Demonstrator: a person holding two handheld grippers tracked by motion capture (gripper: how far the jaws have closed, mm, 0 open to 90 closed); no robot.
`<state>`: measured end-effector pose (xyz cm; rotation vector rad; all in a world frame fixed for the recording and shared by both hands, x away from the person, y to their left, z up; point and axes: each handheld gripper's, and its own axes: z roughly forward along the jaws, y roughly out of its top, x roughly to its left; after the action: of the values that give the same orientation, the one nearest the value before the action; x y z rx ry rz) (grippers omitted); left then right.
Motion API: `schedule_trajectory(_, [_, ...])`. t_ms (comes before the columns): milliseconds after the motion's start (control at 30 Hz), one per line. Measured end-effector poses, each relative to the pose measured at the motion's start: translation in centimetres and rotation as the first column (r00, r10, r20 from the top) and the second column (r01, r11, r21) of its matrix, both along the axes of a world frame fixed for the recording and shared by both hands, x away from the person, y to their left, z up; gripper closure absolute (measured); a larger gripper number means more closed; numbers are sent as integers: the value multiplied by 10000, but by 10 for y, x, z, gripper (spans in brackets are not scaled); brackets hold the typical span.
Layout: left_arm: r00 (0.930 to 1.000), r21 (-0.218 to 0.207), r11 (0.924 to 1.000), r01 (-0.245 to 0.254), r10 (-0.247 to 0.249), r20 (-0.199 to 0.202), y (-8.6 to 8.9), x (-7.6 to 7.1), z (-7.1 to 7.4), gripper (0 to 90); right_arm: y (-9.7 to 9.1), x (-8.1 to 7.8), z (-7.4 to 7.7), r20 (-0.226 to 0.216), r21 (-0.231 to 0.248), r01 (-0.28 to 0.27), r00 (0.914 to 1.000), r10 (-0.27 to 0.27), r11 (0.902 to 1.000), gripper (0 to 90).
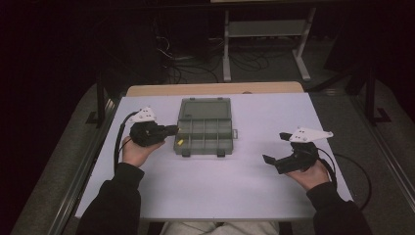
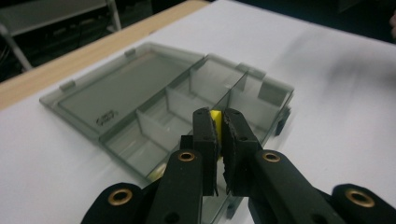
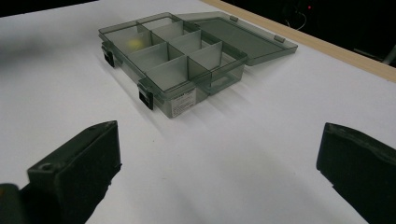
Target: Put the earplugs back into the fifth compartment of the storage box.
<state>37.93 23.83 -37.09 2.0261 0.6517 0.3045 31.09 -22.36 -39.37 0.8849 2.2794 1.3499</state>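
Observation:
A smoky clear compartment box (image 1: 230, 131) lies open at the middle of the white table, its lid (image 1: 205, 108) folded flat toward the far side. My left gripper (image 1: 173, 129) reaches over the box's left edge. In the left gripper view its jaws (image 2: 218, 114) stand nearly together, shut on a small yellow piece (image 2: 215, 115) above the compartments. Another small yellow item (image 1: 180, 142) lies in the front-left compartment and appears as a blur (image 3: 133, 43) in the right gripper view. My right gripper (image 1: 275, 147) hovers open and empty to the right of the box (image 3: 182, 100), jaws (image 3: 219, 128) wide apart.
The white sheet (image 1: 215, 186) covers a wooden table whose far edge (image 1: 215, 89) shows as a tan strip. Beyond it stand a metal frame (image 1: 264, 29) and cables on the dark floor. Bare white surface lies in front of and right of the box.

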Motion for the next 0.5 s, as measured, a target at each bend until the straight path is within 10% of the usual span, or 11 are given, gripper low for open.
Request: schedule_trajectory(500, [9972, 1474, 9890, 120, -9, -753, -15, 15, -32, 851, 0, 1, -1, -56, -48, -16, 10000, 16, 10000, 0])
